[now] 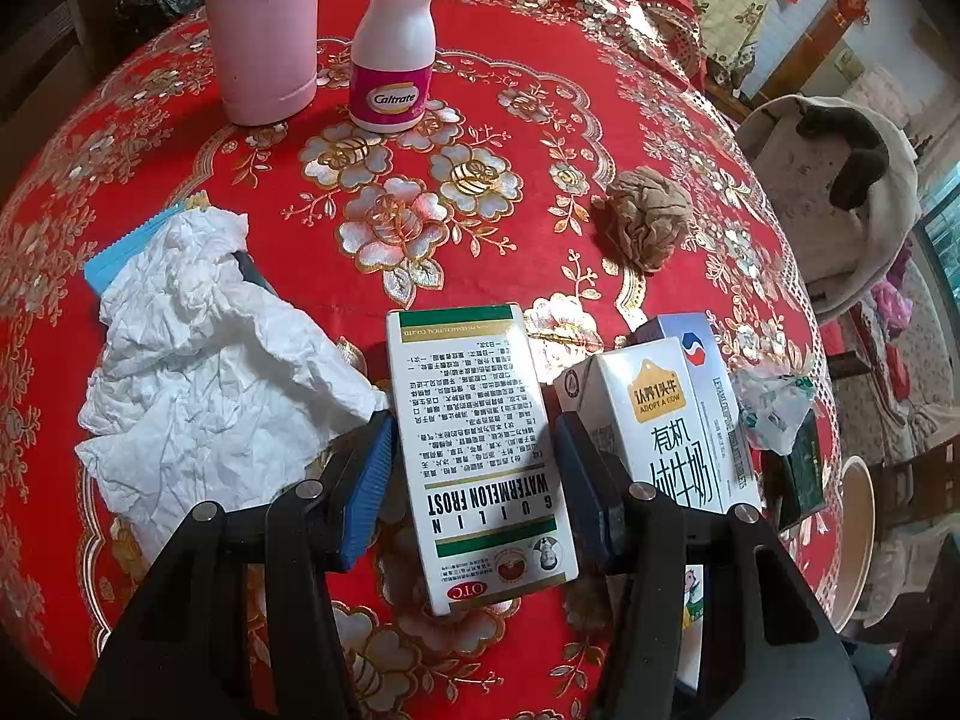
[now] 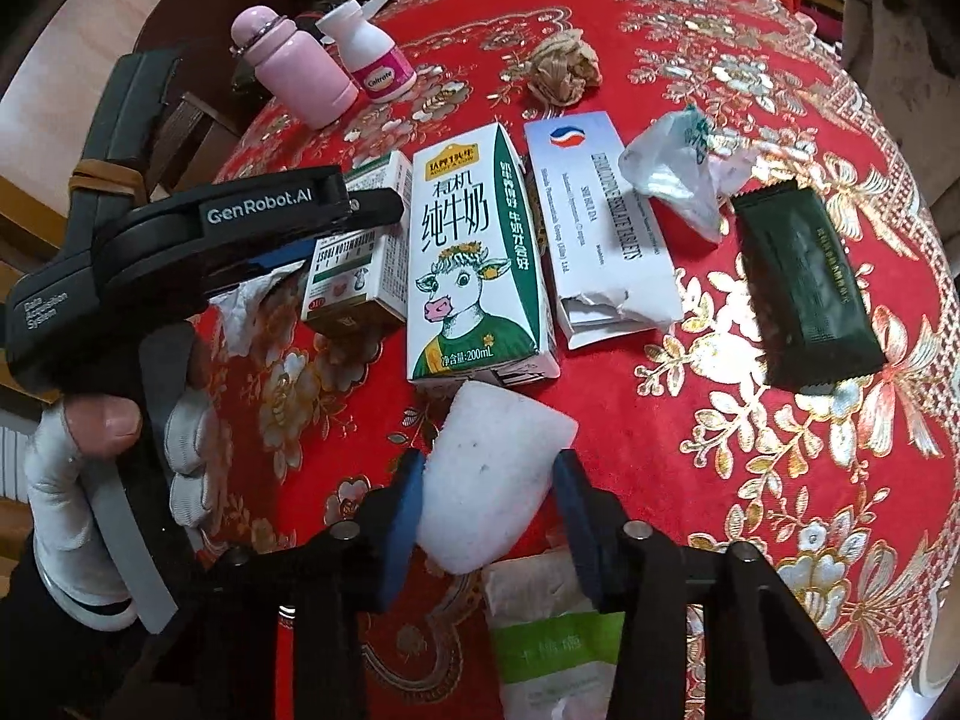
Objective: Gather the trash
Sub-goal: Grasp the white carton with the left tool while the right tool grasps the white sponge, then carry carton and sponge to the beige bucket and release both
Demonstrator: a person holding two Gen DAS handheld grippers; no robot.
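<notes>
Left tool (image 1: 474,468) straddled the white-and-green Watermelon Frost carton (image 1: 480,456), blue pads apart and not yet pinching, one to each long side. Carton lay flat on the red floral worktop (image 1: 540,120); its long axis ran straight away from the tool, so a plain closing should catch it across the narrow width. Right tool (image 2: 487,510) was clamped on a white foam chunk (image 2: 492,480). Just beyond lay the white-and-green milk carton (image 2: 474,252), and farther off the brown crumpled paper wad (image 1: 651,216).

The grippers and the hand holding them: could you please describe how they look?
Both grippers, left gripper and right gripper, have black frames, silver pivot bolts and blue pads. The left one is marked "GenRobot.AI", with a tan rubber band; a white fingerless glove holds it.
</notes>
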